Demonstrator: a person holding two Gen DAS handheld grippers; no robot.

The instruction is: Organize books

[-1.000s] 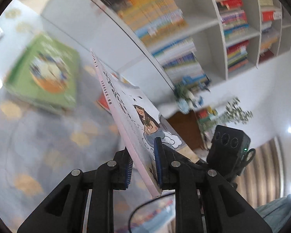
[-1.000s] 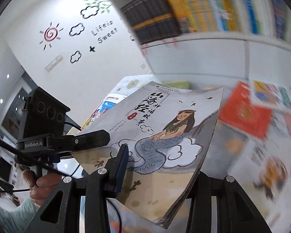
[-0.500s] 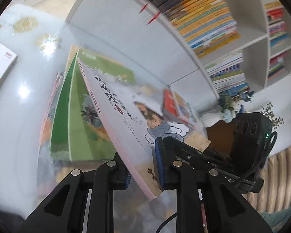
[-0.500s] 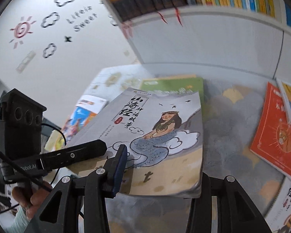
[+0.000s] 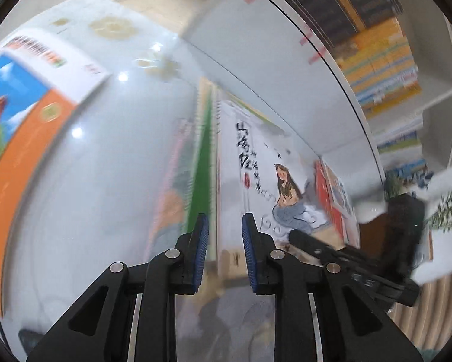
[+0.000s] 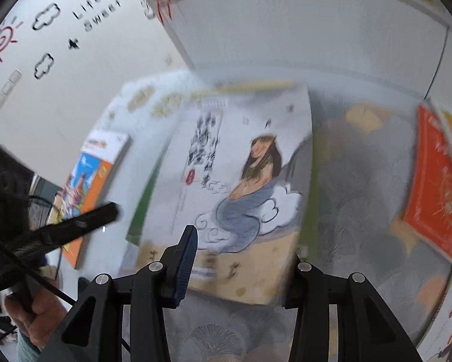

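Wall writing first: the stickers in the upper left of my right camera read "Life is Sweet" (image 6: 97,7), next to a red sun (image 6: 2,37) and three cloud outlines. The mermaid book (image 6: 241,181) lies middle of the frame on a stack, with a green book (image 6: 144,205) poking out under it on the left. Its title is big black brush characters with a small red seal, too blurred for me to read. My right tongs (image 6: 241,259) are opening, with the book's near edge between the fingers; the blue pad (image 6: 186,259) on the left stands clear above the cover, so no real grip. In the left camera, my left tongs (image 5: 222,250) stand only a little apart, the book's spine corner (image 5: 219,253) between the pads, and I can't tell whether they touch it. Other loose books: one orange-and-blue one (image 5: 20,114) at the left, a red one (image 6: 437,193) at the right edge with another overlapping its top. The bookshelf (image 5: 386,45) fills the upper right, spines too smeared to count.
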